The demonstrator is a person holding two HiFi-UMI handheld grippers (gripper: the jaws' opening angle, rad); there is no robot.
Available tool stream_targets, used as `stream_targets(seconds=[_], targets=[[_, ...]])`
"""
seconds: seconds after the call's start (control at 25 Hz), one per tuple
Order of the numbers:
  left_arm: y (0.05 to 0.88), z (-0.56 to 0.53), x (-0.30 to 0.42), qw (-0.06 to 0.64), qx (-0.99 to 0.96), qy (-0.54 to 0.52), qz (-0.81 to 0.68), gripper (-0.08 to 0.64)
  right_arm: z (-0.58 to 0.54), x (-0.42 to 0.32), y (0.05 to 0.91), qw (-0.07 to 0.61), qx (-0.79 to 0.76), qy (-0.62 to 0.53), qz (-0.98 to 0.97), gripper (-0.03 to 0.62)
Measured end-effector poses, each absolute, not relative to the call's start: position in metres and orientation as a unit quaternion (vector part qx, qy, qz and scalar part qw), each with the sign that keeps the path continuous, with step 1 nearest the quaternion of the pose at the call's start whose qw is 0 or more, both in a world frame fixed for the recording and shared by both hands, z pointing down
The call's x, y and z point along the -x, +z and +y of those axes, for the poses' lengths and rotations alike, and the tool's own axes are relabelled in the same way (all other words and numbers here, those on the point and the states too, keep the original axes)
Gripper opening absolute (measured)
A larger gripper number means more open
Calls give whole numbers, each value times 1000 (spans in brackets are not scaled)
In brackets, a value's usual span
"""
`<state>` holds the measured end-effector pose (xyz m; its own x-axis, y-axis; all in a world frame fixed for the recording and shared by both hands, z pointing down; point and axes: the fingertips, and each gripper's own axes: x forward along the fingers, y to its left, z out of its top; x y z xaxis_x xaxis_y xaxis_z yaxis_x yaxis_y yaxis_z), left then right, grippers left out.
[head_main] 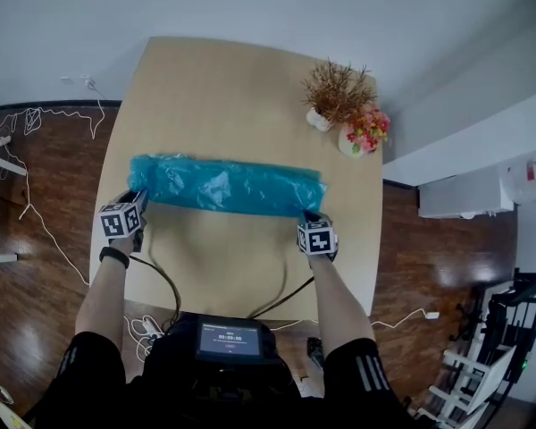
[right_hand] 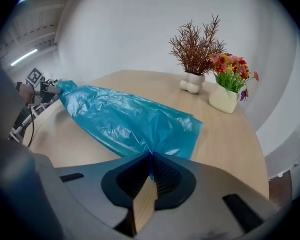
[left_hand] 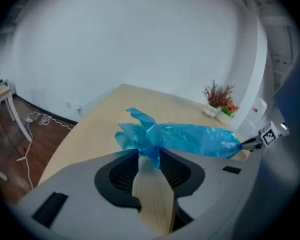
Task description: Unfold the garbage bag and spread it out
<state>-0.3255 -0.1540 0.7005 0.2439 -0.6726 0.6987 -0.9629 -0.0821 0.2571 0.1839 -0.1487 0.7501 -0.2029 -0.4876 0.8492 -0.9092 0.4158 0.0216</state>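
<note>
Film of blue garbage bag (head_main: 225, 186), crinkled, oblong, on smooth wooden table (head_main: 241, 88).

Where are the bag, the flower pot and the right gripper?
bag (head_main: 225, 186): head view, middle of the blue film.
flower pot (right_hand: 224, 98): right gripper view, white pot's front.
right gripper (right_hand: 150, 156): right gripper view, between its fingertips, shut on the bag.

Before you: a pale wooden desk (head_main: 223, 88). At its far right corner, a white vase (head_main: 319, 120) of dried sprigs stands just beside a pot (head_main: 350, 141) of pink flowers. White cable (head_main: 29, 119) trails over the dark wood floor (head_main: 36, 275) to your left.
</note>
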Motion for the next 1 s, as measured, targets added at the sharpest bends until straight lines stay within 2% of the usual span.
stream_targets(seconds=[0.16, 0.28, 0.4, 0.52, 0.56, 0.68, 0.72, 1.0], targets=[[723, -157, 337, 306, -697, 323, -563, 227, -147, -175, 749, 414, -477, 268, -728, 21], [734, -155, 341, 265, -683, 409, -544, 256, -143, -182, 762, 434, -475, 269, -717, 31], [748, -152, 342, 245, -673, 450, -533, 275, -141, -186, 767, 444, -474, 259, -715, 54], [752, -155, 346, 245, -668, 445, -544, 275, -142, -182, 761, 437, -473, 257, -720, 68], [750, -155, 346, 249, -668, 442, -545, 275, -143, -182, 758, 435, -475, 256, -721, 90], [745, -154, 343, 255, -673, 439, -538, 275, -145, -190, 756, 438, -475, 249, -721, 209], [746, -153, 344, 257, -673, 439, -537, 277, -147, -191, 754, 432, -476, 242, -727, 222], [695, -160, 358, 239, -685, 389, -568, 291, -183, -164, 688, 356, -492, 176, -774, 222]])
